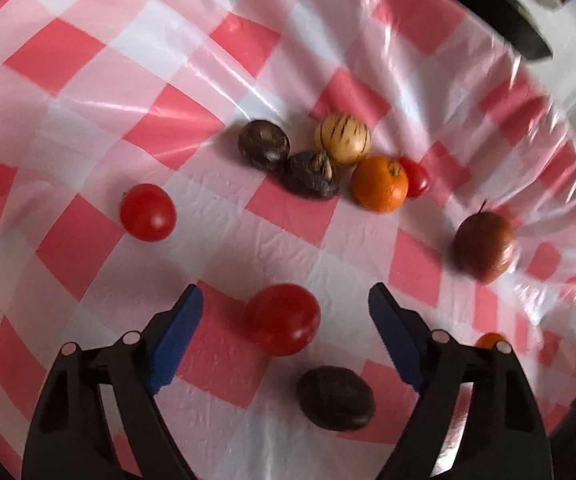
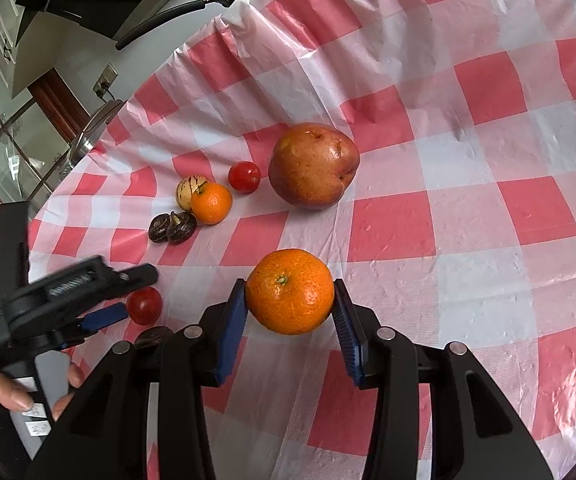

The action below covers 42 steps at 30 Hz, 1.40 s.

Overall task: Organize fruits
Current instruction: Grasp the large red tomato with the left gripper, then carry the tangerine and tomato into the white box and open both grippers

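My right gripper (image 2: 290, 304) is shut on a large orange (image 2: 290, 291), held just above the checked cloth. My left gripper (image 1: 286, 308) is open, its blue fingers either side of a red tomato (image 1: 283, 319) lying on the cloth; it also shows in the right wrist view (image 2: 102, 316) beside that tomato (image 2: 144, 305). A dark avocado (image 1: 335, 397) lies just behind that tomato. Farther off sits a cluster: two dark fruits (image 1: 264, 144), a striped yellow melon (image 1: 343, 138), a small orange (image 1: 379, 184) and a small tomato (image 1: 416, 176). Another tomato (image 1: 148, 212) lies left.
A big red-brown apple-like fruit (image 2: 313, 166) lies beyond the held orange and shows at the right in the left wrist view (image 1: 484, 246). The red-and-white checked tablecloth (image 2: 468, 208) ends at the table edge on the left, with a window and dark furniture beyond.
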Available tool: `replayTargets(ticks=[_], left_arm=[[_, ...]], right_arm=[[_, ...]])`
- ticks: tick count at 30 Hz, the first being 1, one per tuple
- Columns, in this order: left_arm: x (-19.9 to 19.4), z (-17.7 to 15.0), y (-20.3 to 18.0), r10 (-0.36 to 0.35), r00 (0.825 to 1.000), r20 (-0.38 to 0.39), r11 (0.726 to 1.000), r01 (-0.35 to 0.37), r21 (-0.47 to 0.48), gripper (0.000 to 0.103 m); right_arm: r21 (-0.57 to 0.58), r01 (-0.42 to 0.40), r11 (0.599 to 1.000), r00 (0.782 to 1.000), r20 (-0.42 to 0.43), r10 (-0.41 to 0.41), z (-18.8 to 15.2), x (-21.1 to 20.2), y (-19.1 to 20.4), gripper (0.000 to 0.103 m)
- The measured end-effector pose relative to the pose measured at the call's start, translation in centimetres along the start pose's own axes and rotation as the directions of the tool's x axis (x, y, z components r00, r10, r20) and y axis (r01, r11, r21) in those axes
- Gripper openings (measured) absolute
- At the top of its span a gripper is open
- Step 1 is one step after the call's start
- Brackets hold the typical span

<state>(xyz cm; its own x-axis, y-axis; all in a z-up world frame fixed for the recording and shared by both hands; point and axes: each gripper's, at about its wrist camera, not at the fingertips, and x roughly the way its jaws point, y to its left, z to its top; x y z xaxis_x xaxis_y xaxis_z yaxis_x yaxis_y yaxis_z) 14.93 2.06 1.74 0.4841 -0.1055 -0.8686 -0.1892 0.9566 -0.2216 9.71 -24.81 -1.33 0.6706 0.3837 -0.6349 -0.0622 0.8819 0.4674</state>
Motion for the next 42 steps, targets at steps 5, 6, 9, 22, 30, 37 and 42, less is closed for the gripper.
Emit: replayTargets(ticks=[5, 6, 9, 22, 30, 37, 42], left_arm=[[0.4, -0.3, -0.2, 0.023, 1.000, 0.004, 0.999, -0.023, 0.046, 0.052], [0.4, -0.3, -0.1, 0.029, 1.000, 0.008, 0.998, -0.030, 0.051, 0.046], [0.3, -0.5, -0.4, 0.043, 0.999, 0.006, 0.993, -0.043, 0.111, 0.039], [-3.2, -4.3, 1.8, -0.045, 0.993, 0.106, 0.997, 0.037, 0.071, 0.037], [-6.8, -7.9, 5.5, -0.079, 0.986, 0.144, 0.996, 0.086, -0.039, 0.037], [-10.5, -12.8, 9.0, -0.089, 0.984, 0.153, 0.991, 0.103, -0.086, 0.037], [-13.4, -15.9, 12.1, -0.099, 0.981, 0.164, 0.987, 0.117, -0.107, 0.038]], right_arm=[[-0.001, 0.000, 1.000, 1.000, -0.001, 0.000, 0.0, 0.0, 0.0, 0.042], [-0.001, 0.000, 1.000, 1.000, 0.000, 0.000, 0.0, 0.0, 0.0, 0.042], [0.000, -0.001, 1.000, 1.000, -0.001, 0.001, 0.0, 0.0, 0.0, 0.042], [-0.001, -0.005, 1.000, 1.000, -0.012, 0.005, 0.0, 0.1, 0.1, 0.042], [0.010, -0.002, 1.000, 1.000, -0.011, 0.002, -0.1, 0.1, 0.0, 0.042], [0.015, 0.001, 1.000, 1.000, 0.011, -0.001, -0.2, -0.5, 0.0, 0.042], [0.027, -0.042, 0.999, 0.999, -0.026, 0.043, -3.3, -3.0, 1.9, 0.042]])
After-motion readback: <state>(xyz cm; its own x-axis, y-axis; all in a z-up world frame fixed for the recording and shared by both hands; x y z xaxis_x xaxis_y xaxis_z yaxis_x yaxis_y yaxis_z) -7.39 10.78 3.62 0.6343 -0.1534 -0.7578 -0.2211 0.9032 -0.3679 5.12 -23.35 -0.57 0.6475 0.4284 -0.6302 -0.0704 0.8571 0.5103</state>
